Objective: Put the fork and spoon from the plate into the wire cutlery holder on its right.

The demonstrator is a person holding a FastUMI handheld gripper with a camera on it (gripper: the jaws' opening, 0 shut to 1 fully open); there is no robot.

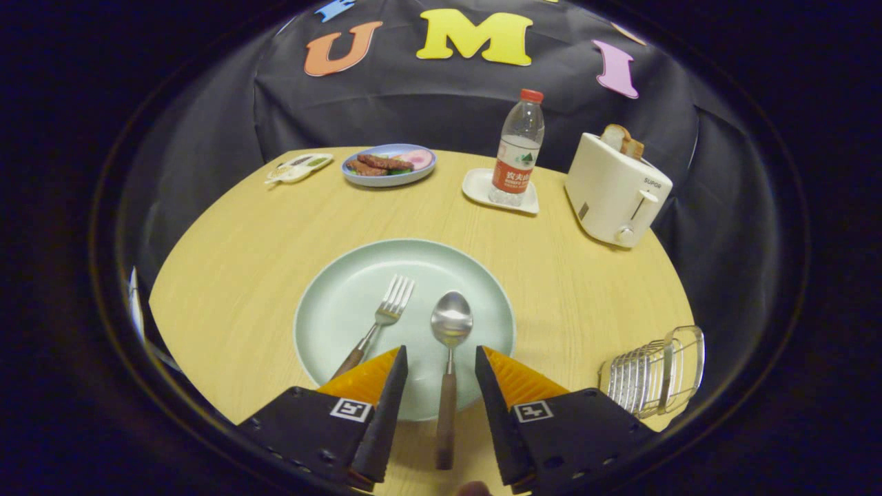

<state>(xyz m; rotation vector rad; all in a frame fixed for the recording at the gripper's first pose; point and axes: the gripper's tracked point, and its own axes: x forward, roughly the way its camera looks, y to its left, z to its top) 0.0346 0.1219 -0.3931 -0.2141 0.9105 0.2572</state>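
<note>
We hold the gripper wide open astride the spoon handle on the plate; fork lies left. Next, we judge: lower, pinch the spoon, carry it right to the holder.

A gripper hangs with its fingers spread wide either side of a spoon's wooden handle, touching neither side. The spoon and a fork lie side by side on a pale green plate on a wooden table. A wire cutlery holder stands to the plate's right; a toaster and water bottle stand beyond.
</note>
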